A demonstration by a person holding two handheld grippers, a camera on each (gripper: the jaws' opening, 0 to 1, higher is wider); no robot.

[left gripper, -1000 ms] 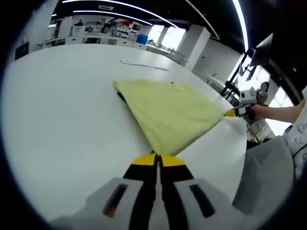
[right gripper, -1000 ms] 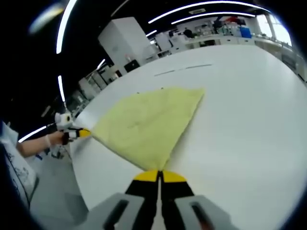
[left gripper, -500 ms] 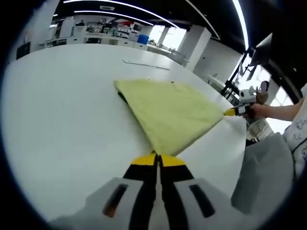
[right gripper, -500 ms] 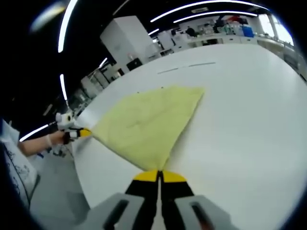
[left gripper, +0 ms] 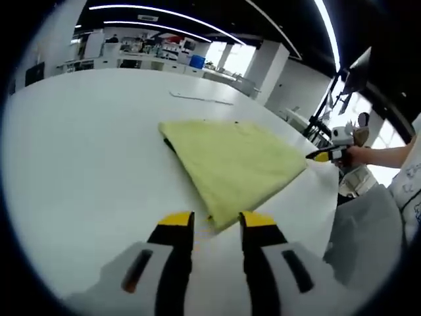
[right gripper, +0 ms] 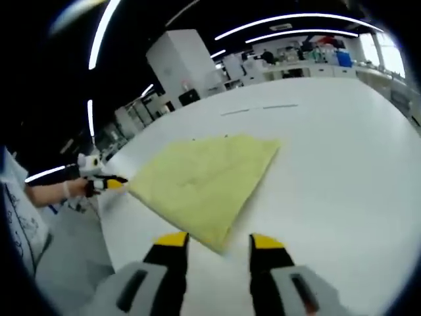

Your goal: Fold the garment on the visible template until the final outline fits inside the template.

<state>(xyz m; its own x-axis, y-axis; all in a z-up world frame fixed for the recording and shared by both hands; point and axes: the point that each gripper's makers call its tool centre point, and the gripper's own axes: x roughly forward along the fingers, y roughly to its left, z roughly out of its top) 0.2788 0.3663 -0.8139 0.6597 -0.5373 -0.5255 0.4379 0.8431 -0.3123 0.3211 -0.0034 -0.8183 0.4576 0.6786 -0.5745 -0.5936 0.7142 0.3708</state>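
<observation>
A yellow garment (left gripper: 230,161) lies folded flat on the white table (left gripper: 79,151). In the left gripper view my left gripper (left gripper: 217,220) stands open just short of the garment's near corner, with nothing between its fingers. My right gripper (left gripper: 322,156) shows small at the garment's right corner, held by a hand (left gripper: 358,155). The right gripper view has the same garment (right gripper: 207,181), and my right gripper (right gripper: 219,241) is open right at its near corner, holding nothing. At the far left corner sits my left gripper (right gripper: 108,184). A dark edge (left gripper: 168,135) peeks from under the cloth.
Thin marked lines (left gripper: 197,97) (right gripper: 260,108) lie on the table beyond the garment. The table edge (left gripper: 329,217) drops to grey floor at the right. A person's white printed sleeve (right gripper: 20,224) is at the left. Lab benches stand far behind.
Both grippers were shut on the garment's near corners; both have opened and let go. The corners now lie on the table, and both cameras have drawn back slightly.
</observation>
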